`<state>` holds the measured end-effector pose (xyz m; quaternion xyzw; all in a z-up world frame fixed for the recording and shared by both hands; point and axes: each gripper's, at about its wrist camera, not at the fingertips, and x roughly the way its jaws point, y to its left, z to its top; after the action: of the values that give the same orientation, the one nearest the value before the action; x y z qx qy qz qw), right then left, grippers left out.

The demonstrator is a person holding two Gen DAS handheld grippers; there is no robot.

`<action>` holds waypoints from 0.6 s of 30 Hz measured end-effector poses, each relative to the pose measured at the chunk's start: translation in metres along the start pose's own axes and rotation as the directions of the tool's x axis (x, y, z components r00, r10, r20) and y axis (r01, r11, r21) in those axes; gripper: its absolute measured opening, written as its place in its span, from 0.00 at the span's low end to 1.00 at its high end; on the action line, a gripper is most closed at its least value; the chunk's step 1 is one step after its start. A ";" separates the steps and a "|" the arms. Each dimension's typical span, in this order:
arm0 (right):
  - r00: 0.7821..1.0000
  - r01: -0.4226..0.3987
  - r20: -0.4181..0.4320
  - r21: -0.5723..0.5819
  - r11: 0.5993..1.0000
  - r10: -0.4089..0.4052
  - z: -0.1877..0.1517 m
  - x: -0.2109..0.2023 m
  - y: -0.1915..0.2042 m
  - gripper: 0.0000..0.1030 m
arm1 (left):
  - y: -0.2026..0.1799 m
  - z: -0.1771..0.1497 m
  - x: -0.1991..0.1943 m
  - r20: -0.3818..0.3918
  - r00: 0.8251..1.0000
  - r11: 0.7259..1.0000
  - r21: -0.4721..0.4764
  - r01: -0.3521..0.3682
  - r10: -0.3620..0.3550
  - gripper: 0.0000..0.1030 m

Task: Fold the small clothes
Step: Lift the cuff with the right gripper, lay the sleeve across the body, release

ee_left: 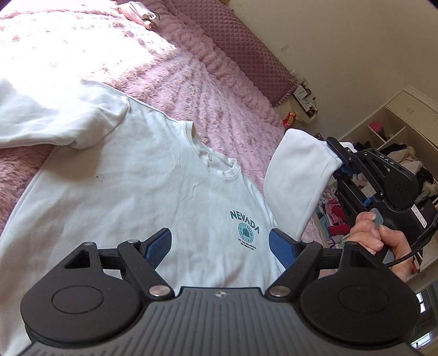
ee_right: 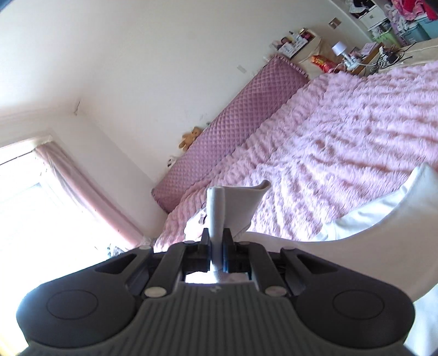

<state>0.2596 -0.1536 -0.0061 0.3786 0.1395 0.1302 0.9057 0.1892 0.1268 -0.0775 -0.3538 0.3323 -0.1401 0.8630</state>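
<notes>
A white sweatshirt [ee_left: 131,186] with a teal NEVADA print lies face up on the fluffy pink bedspread [ee_left: 191,82]. One sleeve [ee_left: 54,120] is spread flat at the left. My left gripper [ee_left: 220,246] hovers open above the chest print, nothing between its blue pads. My right gripper [ee_left: 338,156], held by a hand [ee_left: 380,241], is shut on the cuff of the other sleeve [ee_left: 298,175] and holds it lifted off the bed. In the right wrist view the cuff [ee_right: 219,216] is pinched between the shut jaws of my right gripper [ee_right: 217,241], and the rest of the sleeve [ee_right: 383,224] arcs away to the right.
A quilted mauve headboard cushion [ee_left: 246,52] runs along the wall. A small garment [ee_left: 139,13] lies at the far end of the bed. Open shelves with clothes [ee_left: 394,153] stand at the right. A window with a pink curtain [ee_right: 76,186] and a small teddy bear [ee_right: 190,138] show in the right wrist view.
</notes>
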 end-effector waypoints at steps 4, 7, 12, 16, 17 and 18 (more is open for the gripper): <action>0.993 0.021 -0.110 -0.114 0.993 -0.034 -0.078 0.048 0.017 0.06 | 0.032 0.008 -0.014 0.044 0.998 0.998 -0.060 -0.037 0.040 0.91; 0.961 0.002 -0.274 -0.124 0.992 -0.036 -0.123 0.078 0.009 0.40 | 0.051 0.009 -0.015 0.062 0.996 0.994 -0.098 -0.053 0.059 0.91; 0.962 -0.012 -0.271 -0.204 0.979 -0.044 -0.121 0.049 0.000 0.50 | 0.078 0.007 0.005 0.055 0.996 0.985 -0.164 -0.055 0.065 0.91; 0.960 0.139 -0.195 -0.301 0.944 -0.203 -0.079 -0.004 -0.036 0.54 | 0.095 0.013 0.032 0.030 0.998 0.973 -0.228 -0.041 0.049 0.91; 0.952 0.189 -0.170 -0.333 0.924 -0.256 -0.071 -0.017 -0.048 0.54 | 0.100 0.013 0.040 0.025 0.999 0.968 -0.250 -0.031 0.039 0.91; 0.942 0.234 -0.149 -0.354 0.905 -0.302 -0.064 -0.029 -0.059 0.54 | 0.102 0.015 0.046 0.024 0.999 0.963 -0.267 -0.024 0.031 0.91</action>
<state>0.2180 -0.1619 -0.0877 0.1830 0.2571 0.0630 0.9468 0.2343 0.1848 -0.1633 -0.4642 0.3408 -0.0770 0.8139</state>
